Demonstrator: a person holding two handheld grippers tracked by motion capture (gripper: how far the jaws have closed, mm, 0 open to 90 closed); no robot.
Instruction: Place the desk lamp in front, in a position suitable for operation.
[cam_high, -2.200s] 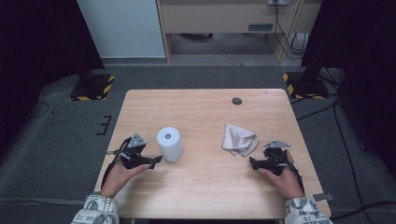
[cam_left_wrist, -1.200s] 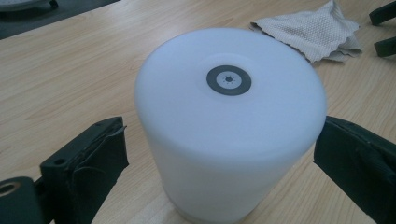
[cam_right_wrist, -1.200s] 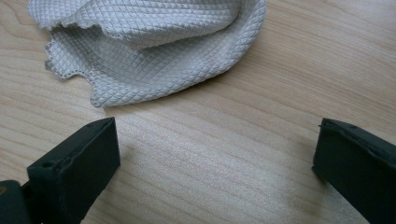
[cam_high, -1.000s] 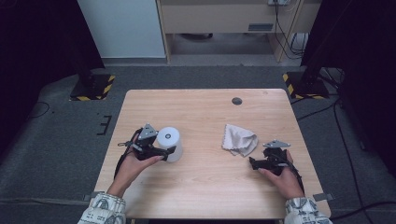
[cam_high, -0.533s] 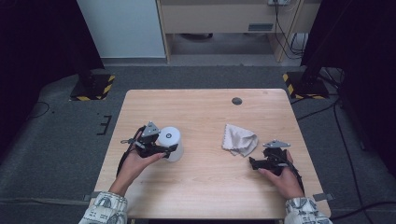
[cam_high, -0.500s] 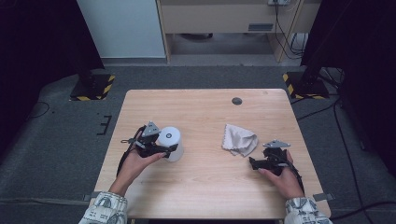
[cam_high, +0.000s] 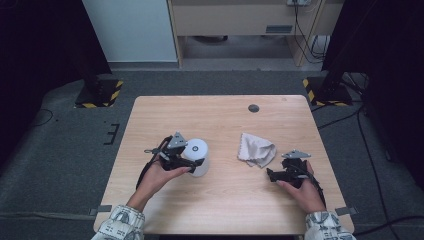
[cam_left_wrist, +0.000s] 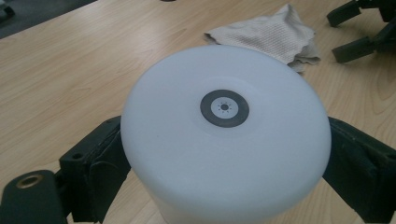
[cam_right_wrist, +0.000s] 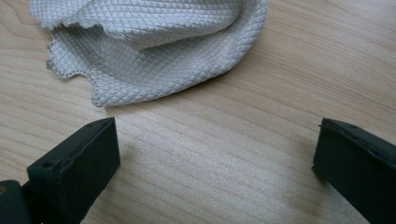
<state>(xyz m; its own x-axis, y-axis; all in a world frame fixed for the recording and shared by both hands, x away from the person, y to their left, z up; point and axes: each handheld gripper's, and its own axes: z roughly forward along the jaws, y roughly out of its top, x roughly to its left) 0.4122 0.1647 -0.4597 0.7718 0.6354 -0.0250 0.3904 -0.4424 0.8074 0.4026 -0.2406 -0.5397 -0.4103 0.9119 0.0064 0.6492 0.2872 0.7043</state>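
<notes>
A white cylinder (cam_high: 196, 149) with a small dark ring on its top (cam_left_wrist: 224, 107) stands left of the table's middle. My left gripper (cam_high: 196, 159) is shut on it, one black jaw pressed to each side of its wall in the left gripper view. A crumpled grey-white cloth (cam_high: 256, 150) (cam_right_wrist: 154, 42) lies right of centre. My right gripper (cam_high: 272, 175) (cam_right_wrist: 215, 158) rests just short of the cloth's near edge, open, with bare wood between its jaws. The left gripper view also has the cloth (cam_left_wrist: 266, 35) and the right gripper (cam_left_wrist: 355, 28) farther off.
A small round black disc (cam_high: 253, 108) is set in the wooden table (cam_high: 220, 210) near its far edge. Bases with yellow and black stripes (cam_high: 100, 92) stand on the floor beyond the far corners. The person's patterned sleeves come in at the near edge.
My left gripper moved right from beside the cylinder and closed around it; over the last half second it has held still. The right gripper and cloth have not moved.
</notes>
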